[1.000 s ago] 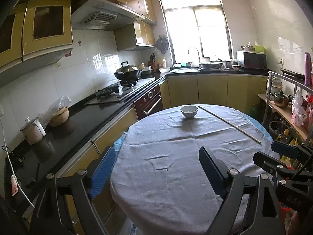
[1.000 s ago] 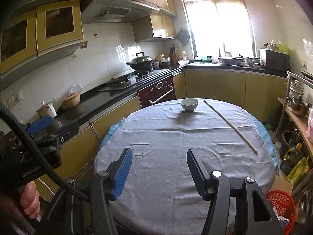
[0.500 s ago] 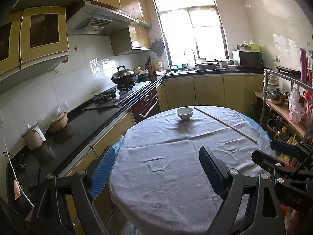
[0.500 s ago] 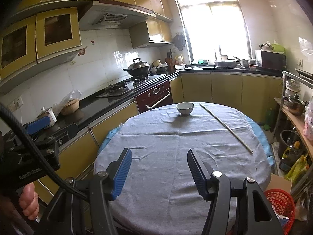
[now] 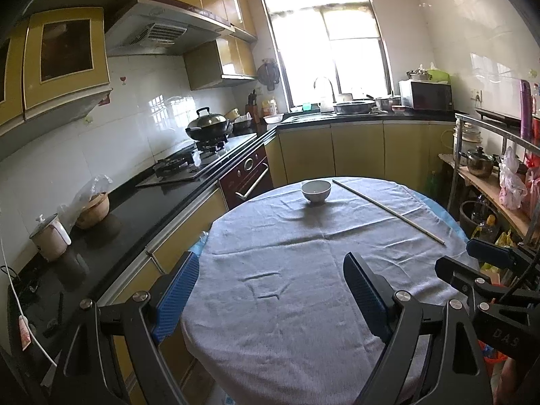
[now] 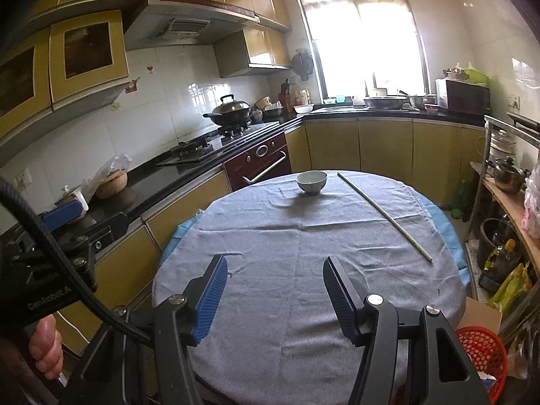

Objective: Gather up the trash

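Grey cloth [image 6: 303, 270] — soft, woven, creased in low ridges — is being shown draped over the round table, with a blue underlayer [image 6: 445, 222] peeking out at the rim; no scrap, wrapper or crumb is being seen on it in either view. Only two things are being carried by the cloth: a small white bowl [image 6: 311, 182], glazed and round, standing upright at the far side, and a long thin pale stick [image 6: 384, 216], straight and rigid, lying aslant just beside it toward the right edge. Whether either is being counted as trash cannot be told. A red mesh basket [image 6: 479, 354], plastic and open-weave, is being seen low by the table's right near edge, partly hidden; it is being judged the likely bin, and something pale seems to be lying inside, too small to name. Such a scene is fitting both a table already cleared into the basket and one where the stick is awaiting collection.

The left gripper [image 5: 270, 293] is being held spread wide over the near cloth, nothing between its blue ribbed pads; the right gripper [image 6: 275, 295] is likewise being held apart and empty.
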`<state>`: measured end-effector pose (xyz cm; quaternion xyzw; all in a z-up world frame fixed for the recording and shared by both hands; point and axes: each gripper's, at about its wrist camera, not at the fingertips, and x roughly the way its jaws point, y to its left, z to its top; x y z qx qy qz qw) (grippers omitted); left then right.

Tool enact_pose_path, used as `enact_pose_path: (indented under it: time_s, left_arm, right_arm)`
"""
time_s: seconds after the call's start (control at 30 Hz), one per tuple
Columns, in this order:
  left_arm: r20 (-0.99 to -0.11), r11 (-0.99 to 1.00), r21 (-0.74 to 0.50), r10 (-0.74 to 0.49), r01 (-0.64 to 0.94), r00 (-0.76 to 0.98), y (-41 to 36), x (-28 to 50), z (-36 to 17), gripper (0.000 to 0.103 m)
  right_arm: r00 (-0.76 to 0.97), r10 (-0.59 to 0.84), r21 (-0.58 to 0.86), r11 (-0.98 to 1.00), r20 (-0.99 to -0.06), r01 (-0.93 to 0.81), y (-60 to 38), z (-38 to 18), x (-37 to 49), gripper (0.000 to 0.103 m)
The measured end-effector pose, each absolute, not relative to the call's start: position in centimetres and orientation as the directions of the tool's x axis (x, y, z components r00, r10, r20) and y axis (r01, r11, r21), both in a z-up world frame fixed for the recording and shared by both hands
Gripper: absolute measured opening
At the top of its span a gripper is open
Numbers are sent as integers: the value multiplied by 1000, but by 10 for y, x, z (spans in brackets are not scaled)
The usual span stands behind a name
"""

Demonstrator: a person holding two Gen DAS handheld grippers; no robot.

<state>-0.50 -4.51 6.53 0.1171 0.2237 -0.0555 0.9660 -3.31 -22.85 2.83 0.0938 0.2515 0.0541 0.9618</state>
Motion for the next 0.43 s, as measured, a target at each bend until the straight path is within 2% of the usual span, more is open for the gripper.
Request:
enact_pose_path:
  time_s: [0.3,0.43]
  left_arm:
    - [-494,967,178,-71,180,866,-44,35,48,88]
    - [-578,971,131,-90,202,811,-41,73,16,88]
  right_arm:
    - [840,143,200,979,-523,-42,-230,18,6,63]
    - [814,116,201,980,-568,0,-239,-5,34,69]
